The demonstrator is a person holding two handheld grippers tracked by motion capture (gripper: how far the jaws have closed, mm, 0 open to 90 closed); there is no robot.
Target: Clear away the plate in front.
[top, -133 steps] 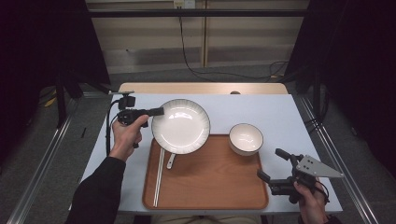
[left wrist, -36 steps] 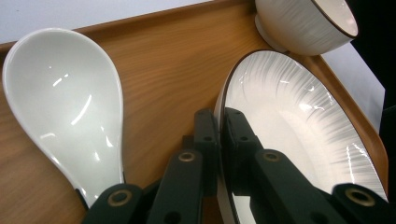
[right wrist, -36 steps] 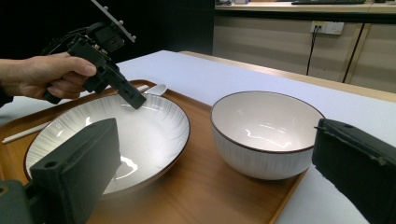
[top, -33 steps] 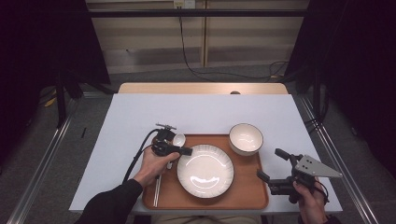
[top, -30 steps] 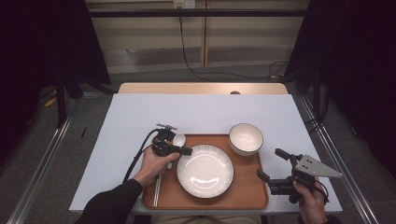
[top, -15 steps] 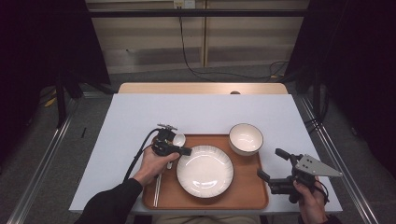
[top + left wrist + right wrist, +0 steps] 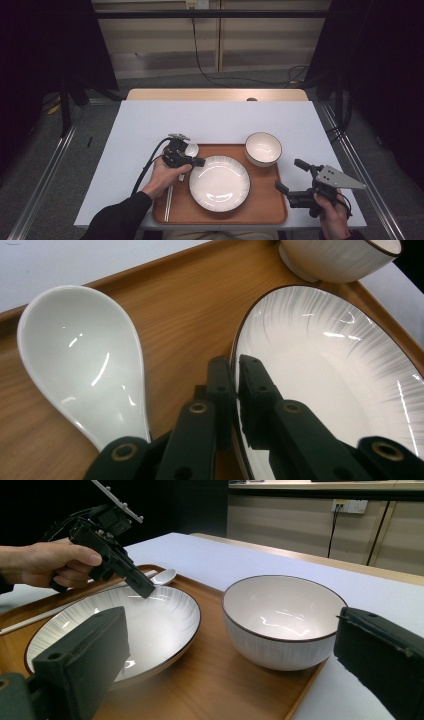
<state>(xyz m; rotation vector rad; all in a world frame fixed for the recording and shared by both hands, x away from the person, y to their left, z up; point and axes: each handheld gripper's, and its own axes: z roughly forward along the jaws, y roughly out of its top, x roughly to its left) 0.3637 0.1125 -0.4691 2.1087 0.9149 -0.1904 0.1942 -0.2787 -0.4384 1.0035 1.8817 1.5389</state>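
The left gripper (image 7: 235,372) has its jaws pinched on the plate (image 7: 219,182) rim at lower centre, steadying it flat on the tray (image 7: 260,212). At lower right, the right gripper (image 7: 291,176) waits, jaws wide apart, nothing between them, clear of the bowl (image 7: 263,148).

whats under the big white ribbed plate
The round white ribbed plate rests on the brown wooden tray, beside a white ceramic spoon. The tray surface beneath it is covered.

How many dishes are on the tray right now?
2: the plate lies mid-tray, its rim pinched by the left gripper; the bowl sits at the tray's far right corner.
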